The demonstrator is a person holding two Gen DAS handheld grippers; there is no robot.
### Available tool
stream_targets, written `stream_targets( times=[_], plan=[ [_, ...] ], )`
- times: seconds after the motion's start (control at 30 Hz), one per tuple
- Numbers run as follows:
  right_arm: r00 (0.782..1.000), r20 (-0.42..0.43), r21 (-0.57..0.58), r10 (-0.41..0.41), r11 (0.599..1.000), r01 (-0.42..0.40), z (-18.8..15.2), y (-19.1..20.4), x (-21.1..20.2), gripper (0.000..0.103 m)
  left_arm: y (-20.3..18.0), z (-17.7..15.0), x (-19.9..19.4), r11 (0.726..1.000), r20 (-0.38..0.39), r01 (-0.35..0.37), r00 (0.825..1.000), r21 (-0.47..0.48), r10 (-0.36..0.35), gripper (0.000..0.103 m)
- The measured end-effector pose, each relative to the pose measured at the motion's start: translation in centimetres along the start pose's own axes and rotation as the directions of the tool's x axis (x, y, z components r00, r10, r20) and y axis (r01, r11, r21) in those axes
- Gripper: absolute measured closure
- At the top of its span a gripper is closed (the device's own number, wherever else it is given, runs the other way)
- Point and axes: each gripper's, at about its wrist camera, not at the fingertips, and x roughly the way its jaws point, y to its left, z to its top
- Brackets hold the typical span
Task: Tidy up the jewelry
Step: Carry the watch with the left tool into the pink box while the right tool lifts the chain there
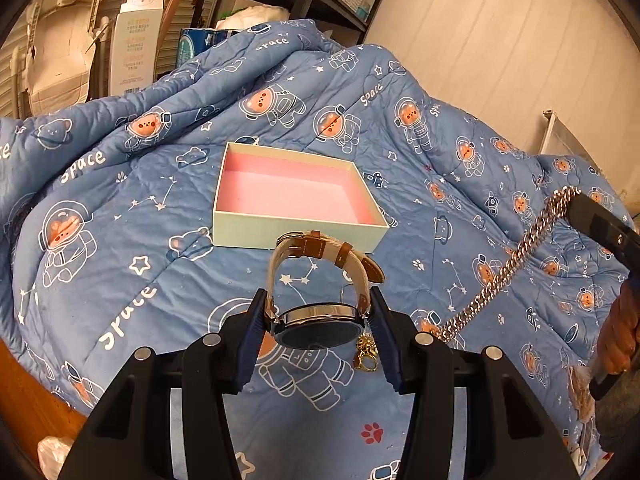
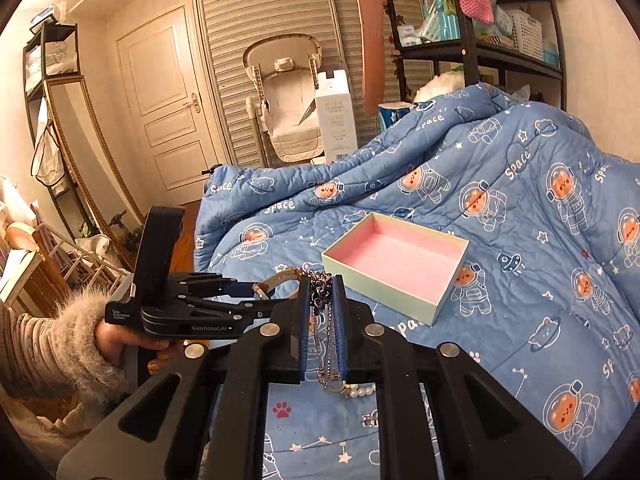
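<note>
My left gripper (image 1: 318, 320) is shut on a wristwatch (image 1: 320, 326) with a dark dial and tan leather strap, held above the blue quilt just in front of an open box (image 1: 298, 236) with a pink lining. My right gripper (image 2: 323, 308) is shut on a silver chain necklace (image 2: 320, 300) that hangs down between its pads. The chain (image 1: 520, 256) also shows in the left wrist view, dangling from the right gripper (image 1: 576, 204). The box (image 2: 384, 292) lies ahead of the right gripper. The left gripper (image 2: 256, 286) with the watch strap shows at left.
A small gold piece (image 1: 366, 354) lies on the quilt below the watch. A pearl strand (image 2: 358, 391) and a sparkly piece (image 2: 370, 420) lie on the quilt under the right gripper. The bunched quilt (image 2: 500, 140) rises behind the box. A shelf (image 2: 480, 52) stands beyond.
</note>
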Motion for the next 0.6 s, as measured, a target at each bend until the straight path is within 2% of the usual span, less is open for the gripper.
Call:
stream_targets(
  times=[0.37, 0.6],
  plan=[
    [0.998, 0.051, -0.025, -0.039, 0.999, 0.041, 5.6, -2.3, 2.8, 0.092, -0.4, 4.2, 1.3, 0.998, 0.006, -0.003, 1.000, 0.069, 0.002, 0.054],
    [0.996, 0.017, -0.018, -0.093, 0.995, 0.093, 8.2, -5.3, 7.1, 0.092, 0.7, 8.4, 4.3, 0.997, -0.017, -0.013, 1.000, 0.082, 0.014, 0.055]
  ],
)
